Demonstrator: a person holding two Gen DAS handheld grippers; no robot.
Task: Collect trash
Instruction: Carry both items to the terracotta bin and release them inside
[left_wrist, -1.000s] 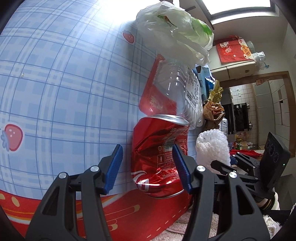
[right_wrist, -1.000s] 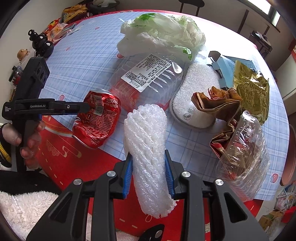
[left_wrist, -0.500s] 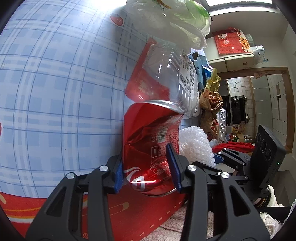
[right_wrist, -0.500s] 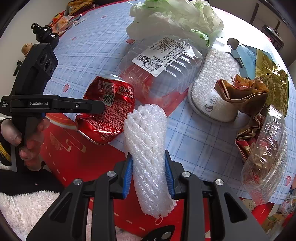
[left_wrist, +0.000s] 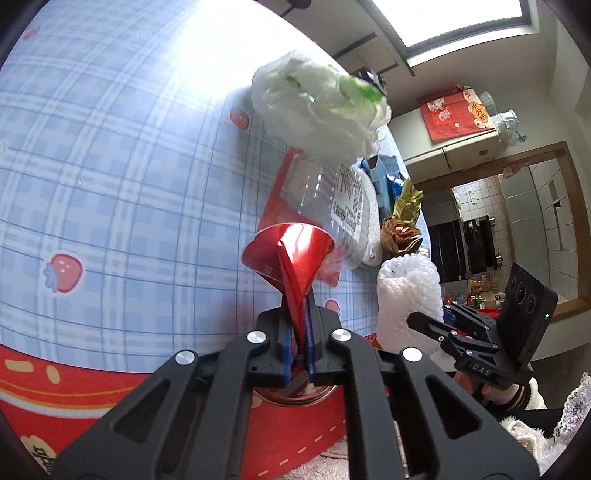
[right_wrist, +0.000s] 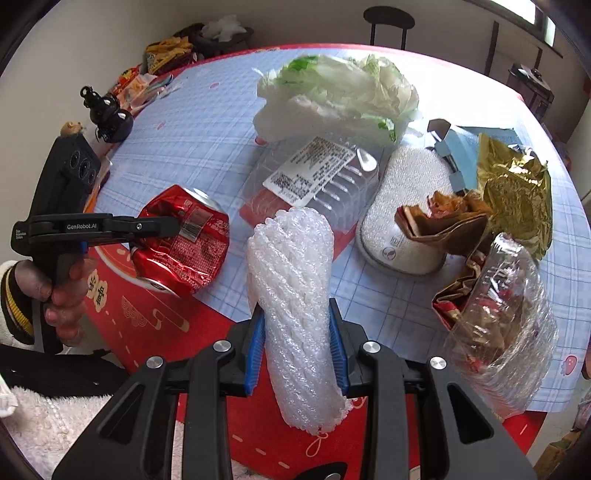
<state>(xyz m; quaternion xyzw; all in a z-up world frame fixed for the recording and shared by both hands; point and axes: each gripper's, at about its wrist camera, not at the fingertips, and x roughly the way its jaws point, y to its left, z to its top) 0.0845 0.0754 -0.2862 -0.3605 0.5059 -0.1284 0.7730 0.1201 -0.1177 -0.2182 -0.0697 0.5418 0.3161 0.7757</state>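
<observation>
A crushed red soda can (left_wrist: 291, 251) is pinched flat between the blue pads of my left gripper (left_wrist: 297, 314), which is shut on it and holds it just above the blue checked tablecloth (left_wrist: 129, 184). In the right wrist view the same can (right_wrist: 184, 243) hangs from the left gripper (right_wrist: 173, 225) over the table's red border. My right gripper (right_wrist: 296, 314) is shut on a white foam net sleeve (right_wrist: 291, 280), which stands up out of the jaws. That sleeve (left_wrist: 406, 291) also shows at the right of the left wrist view.
Behind lie a clear plastic box with a label (right_wrist: 314, 181), a bag of cabbage leaves (right_wrist: 340, 92), a white pad (right_wrist: 402, 214), a brown wrapper (right_wrist: 443, 221), gold foil (right_wrist: 517, 192), a blue carton (right_wrist: 469, 144) and a clear bag of wrappers (right_wrist: 498, 317). A black ornament (right_wrist: 110, 114) stands far left.
My left gripper's jaws closed on the can, squeezed it flat and raised it off the cloth. The right gripper rose a little with the foam sleeve still in it.
</observation>
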